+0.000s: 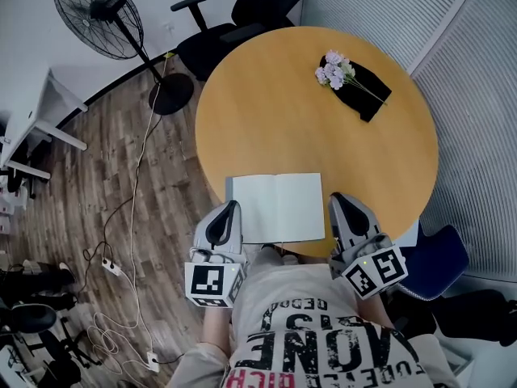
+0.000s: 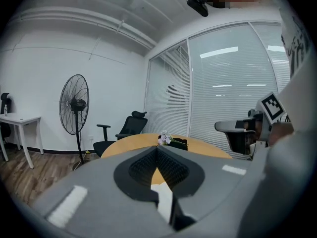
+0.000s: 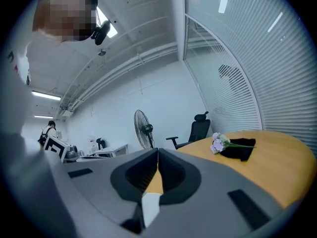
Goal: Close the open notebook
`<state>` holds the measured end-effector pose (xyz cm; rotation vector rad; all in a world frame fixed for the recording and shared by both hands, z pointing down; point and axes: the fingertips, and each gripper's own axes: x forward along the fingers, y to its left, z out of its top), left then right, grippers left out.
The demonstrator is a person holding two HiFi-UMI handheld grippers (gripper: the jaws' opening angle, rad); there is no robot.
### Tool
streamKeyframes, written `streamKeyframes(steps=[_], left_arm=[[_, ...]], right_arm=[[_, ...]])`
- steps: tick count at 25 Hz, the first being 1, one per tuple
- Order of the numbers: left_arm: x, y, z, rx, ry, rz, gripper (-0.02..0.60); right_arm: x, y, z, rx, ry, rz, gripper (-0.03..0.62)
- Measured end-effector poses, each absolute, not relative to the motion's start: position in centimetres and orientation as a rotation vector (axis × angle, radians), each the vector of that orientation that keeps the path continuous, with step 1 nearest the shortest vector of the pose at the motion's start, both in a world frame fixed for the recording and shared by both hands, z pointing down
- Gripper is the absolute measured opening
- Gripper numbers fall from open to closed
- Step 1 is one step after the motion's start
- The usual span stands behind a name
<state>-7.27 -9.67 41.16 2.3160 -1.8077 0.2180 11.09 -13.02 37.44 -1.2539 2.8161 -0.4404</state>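
as the left gripper [image 1: 233, 206] and right gripper [image 1: 338, 198] flank the open notebook [image 1: 279, 207], their jaws are pressed together.

From the left gripper [image 2: 157, 148] we see only a sliver of the notebook [image 2: 163, 196]. Our torso [image 1: 315, 314] hides the near rim of the worktop [image 1: 266, 103]. The head view's top edge crops the black chair [image 1: 262, 2].

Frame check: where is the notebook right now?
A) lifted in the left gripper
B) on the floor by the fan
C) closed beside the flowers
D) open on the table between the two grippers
D: the notebook lies open, blank pages up, near the table edge, between the left gripper and the right gripper.
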Motion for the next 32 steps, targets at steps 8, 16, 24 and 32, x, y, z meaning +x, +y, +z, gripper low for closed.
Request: streamKeyframes(steps=[8, 16, 24, 32], left_arm=[[-9.6, -11.4, 45.5, 2.228, -1.597, 0.290, 0.012], [-9.6, -11.0, 49.0, 2.218, -1.490, 0.377, 0.064], [-9.8, -10.8, 50.7, 2.203, -1.427, 0.368, 0.123], [-11.7, -9.7, 52.5, 2.151, -1.404, 0.383, 0.123]], right_arm=[[8.4, -14.0, 36.6, -1.278, 2.820, -0.443, 0.012], [8.2, -13.0, 37.4, -1.379, 2.802, -0.473, 0.012], [7.7, -12.3, 37.8, -1.425, 2.794, -0.471, 0.012], [6.4, -11.5, 37.8, -1.455, 2.766, -0.461, 0.012]])
